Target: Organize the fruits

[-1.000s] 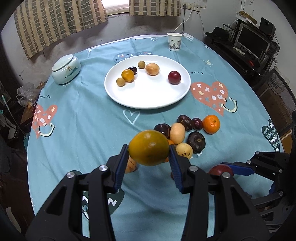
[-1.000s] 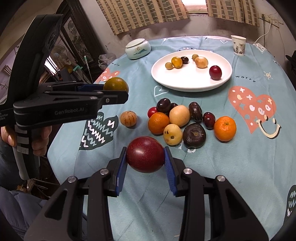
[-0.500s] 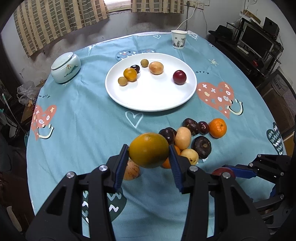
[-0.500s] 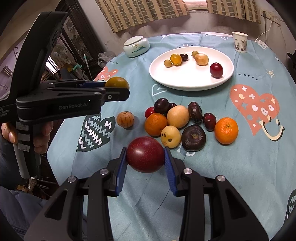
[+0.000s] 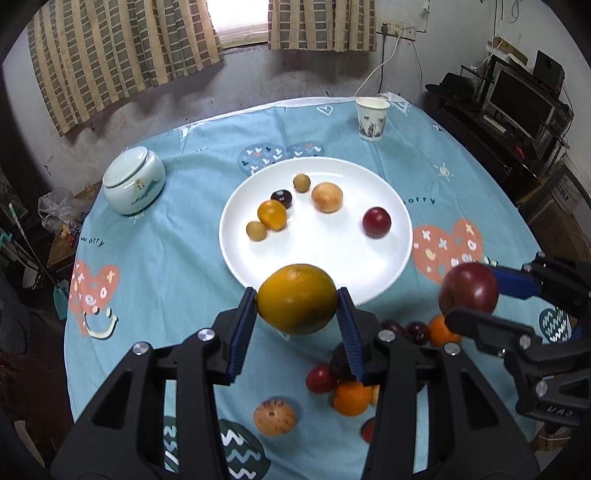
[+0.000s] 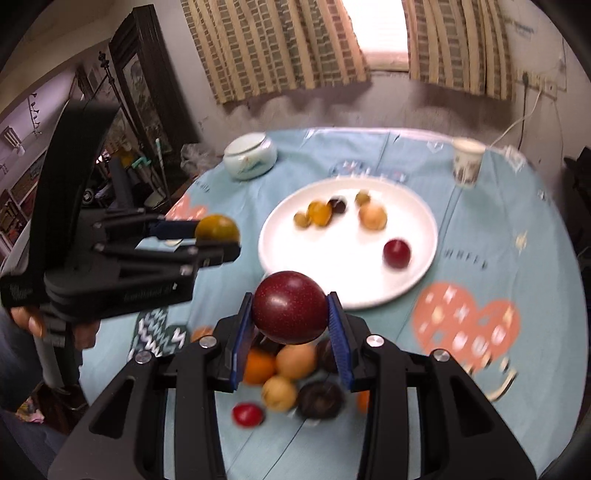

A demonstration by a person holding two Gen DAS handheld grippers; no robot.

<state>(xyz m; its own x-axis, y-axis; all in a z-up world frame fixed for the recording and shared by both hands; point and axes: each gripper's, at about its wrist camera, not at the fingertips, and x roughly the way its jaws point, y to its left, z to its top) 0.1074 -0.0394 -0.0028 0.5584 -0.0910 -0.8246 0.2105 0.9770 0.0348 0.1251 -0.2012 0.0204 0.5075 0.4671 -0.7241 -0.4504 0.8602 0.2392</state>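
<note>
Orange fruit [image 5: 296,298] fills the left claw [image 5: 297,308]; the right claw [image 6: 290,314] grips a maroon fruit [image 6: 289,312].

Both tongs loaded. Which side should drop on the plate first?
Left, probably. Left tongs hold the orange fruit at the white plate near rim; right tongs with the dark red fruit sit off its side.

Daylight is coming through the window [image 5: 242,27] between the curtains, blowing out to white in both views. The room is staying dim, corners falling dark. The white plate [image 5: 384,280] is glaring. Right wrist view is smearing with motion blur: tablecloth [image 6: 480,236] prints and the paper cup [image 6: 467,162] are streaking. Left wrist view is sharper. Fisheye is bending the edges, vignetting black.
</note>
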